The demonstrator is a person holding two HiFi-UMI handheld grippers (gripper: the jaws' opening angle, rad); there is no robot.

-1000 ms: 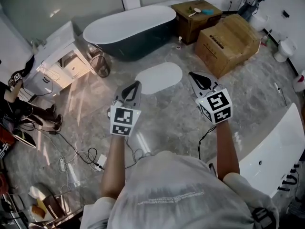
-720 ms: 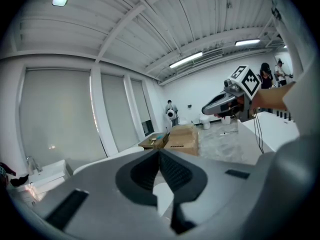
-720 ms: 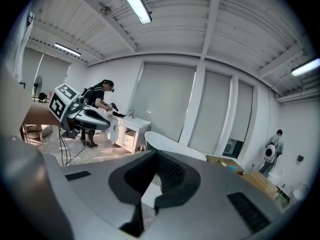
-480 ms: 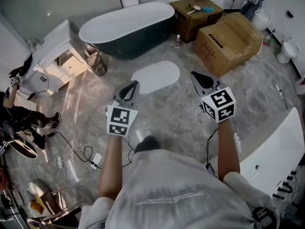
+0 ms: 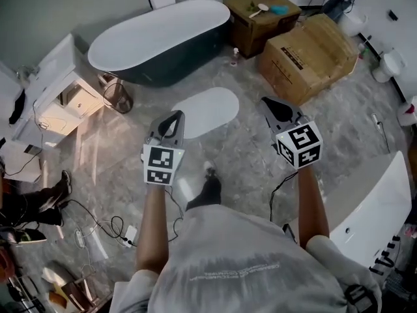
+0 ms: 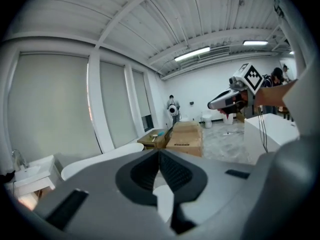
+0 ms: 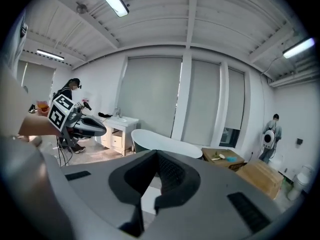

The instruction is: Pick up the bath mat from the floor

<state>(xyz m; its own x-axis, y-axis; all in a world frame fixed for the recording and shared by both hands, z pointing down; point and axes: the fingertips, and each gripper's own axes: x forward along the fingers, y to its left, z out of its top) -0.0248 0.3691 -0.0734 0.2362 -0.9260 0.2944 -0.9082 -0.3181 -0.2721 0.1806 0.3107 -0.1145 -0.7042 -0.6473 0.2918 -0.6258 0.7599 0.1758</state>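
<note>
The bath mat is a white oval lying flat on the grey marble floor in front of the dark bathtub. In the head view my left gripper hangs in the air at the mat's near left edge, jaws shut and holding nothing. My right gripper is level with it, to the right of the mat, also shut and empty. The left gripper view and the right gripper view both show the jaw tips meeting, with a bit of white floor mat below them.
A cardboard box and a wooden crate stand beyond the mat at the right. A white vanity and a wire basket are at the left. Cables trail on the floor. A white tub lies at right.
The person has stepped forward: the mat now lies closer to both grippers, and a foot shows below them. Both grippers stayed shut.
</note>
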